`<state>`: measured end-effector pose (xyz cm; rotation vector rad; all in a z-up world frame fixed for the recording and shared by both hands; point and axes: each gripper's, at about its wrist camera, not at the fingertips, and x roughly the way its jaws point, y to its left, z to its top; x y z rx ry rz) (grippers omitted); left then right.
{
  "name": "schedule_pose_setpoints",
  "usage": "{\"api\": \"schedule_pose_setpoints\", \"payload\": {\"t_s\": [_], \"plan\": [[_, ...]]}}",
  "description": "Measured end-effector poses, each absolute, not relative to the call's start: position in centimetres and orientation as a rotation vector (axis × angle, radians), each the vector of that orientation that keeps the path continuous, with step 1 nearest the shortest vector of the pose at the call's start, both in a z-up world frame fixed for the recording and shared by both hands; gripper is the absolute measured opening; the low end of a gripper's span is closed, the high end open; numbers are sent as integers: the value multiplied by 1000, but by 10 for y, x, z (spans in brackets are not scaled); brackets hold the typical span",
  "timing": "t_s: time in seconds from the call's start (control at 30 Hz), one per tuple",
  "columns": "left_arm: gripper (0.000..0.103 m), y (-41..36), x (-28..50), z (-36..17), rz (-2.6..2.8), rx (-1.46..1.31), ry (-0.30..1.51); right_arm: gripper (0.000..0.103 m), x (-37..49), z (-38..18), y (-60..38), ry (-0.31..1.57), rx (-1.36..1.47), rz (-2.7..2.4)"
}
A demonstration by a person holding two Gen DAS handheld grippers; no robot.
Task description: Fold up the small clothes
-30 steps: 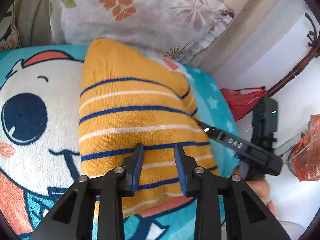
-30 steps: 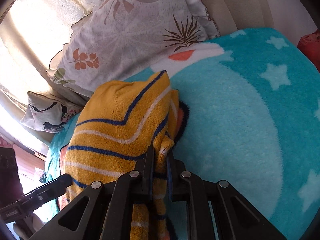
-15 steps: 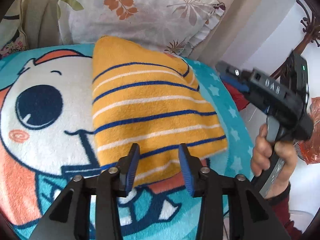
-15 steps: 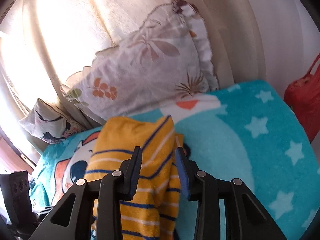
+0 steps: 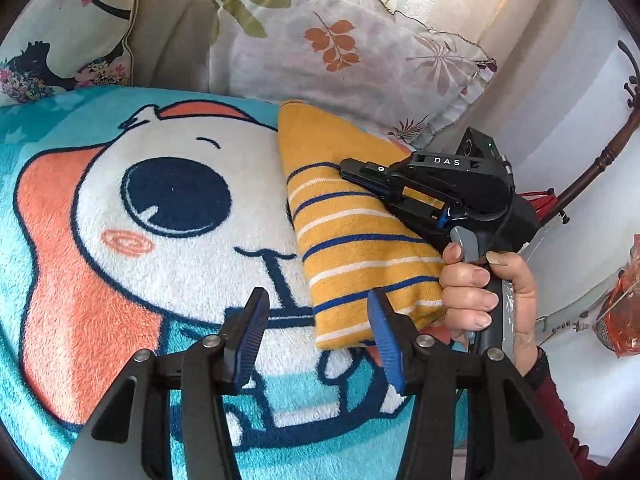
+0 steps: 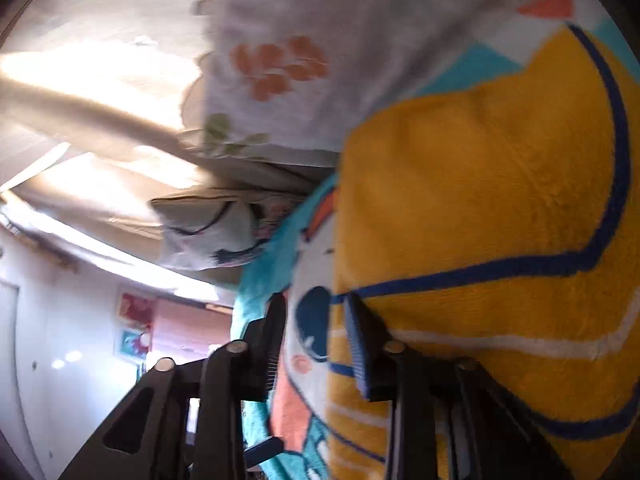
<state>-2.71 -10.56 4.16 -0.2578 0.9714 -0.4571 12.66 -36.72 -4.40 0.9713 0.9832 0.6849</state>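
Observation:
A folded yellow garment [image 5: 352, 240] with blue and white stripes lies on the cartoon blanket [image 5: 160, 240], its far corner by the floral pillow [image 5: 340, 40]. My left gripper [image 5: 316, 300] hovers over the blanket at the garment's near left corner. Its jaws are opening and hold nothing. A hand [image 5: 480, 292] holds my right gripper [image 5: 348, 170] low over the garment's far right part. In the blurred, rolled right wrist view the right gripper [image 6: 315, 304] shows a gap between its closing jaws, with no cloth in it; the garment [image 6: 480, 184] lies beside its right finger.
A second printed pillow [image 5: 60, 32] leans at the back left. A wooden coat stand [image 5: 600, 160] and an orange-red bag [image 5: 624, 320] stand beyond the bed's right edge. The floral pillow [image 6: 280, 60] and a curtain fill the far side.
The right gripper let go of the garment's edge, lifted, then swung over the garment while rolling. The left gripper drew back leftwards and its jaws spread wider.

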Motion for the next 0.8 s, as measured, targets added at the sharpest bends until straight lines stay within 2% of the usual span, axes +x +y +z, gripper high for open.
{"api": "schedule_pose_setpoints", "payload": {"t_s": [0.2, 0.27, 0.3, 0.33, 0.37, 0.4, 0.47, 0.5, 0.67, 0.8], "plan": [[50, -94, -29, 39, -469, -277, 964, 0, 126, -33, -370, 983, 973, 666], [50, -90, -30, 38, -466, -278, 959, 11, 125, -16, -371, 933, 963, 680], [50, -88, -30, 37, -464, -280, 958, 26, 122, -6, -371, 899, 940, 671], [51, -86, -31, 37, -462, -283, 956, 36, 121, 2, -372, 882, 907, 638], [51, -84, -31, 37, -460, -285, 955, 37, 122, 2, -373, 886, 881, 598], [51, -82, -31, 37, -459, -287, 955, 35, 125, -2, -371, 913, 860, 569], [51, -79, -32, 38, -458, -293, 953, 15, 130, -12, -369, 939, 812, 525], [51, -77, -33, 38, -458, -293, 951, 2, 131, -15, -371, 942, 785, 494], [53, -66, -37, 41, -440, -297, 937, 0, 126, -15, -411, 887, 823, 382], [54, -61, -37, 38, -430, -308, 944, 0, 117, -36, -452, 859, 962, 354]]}}
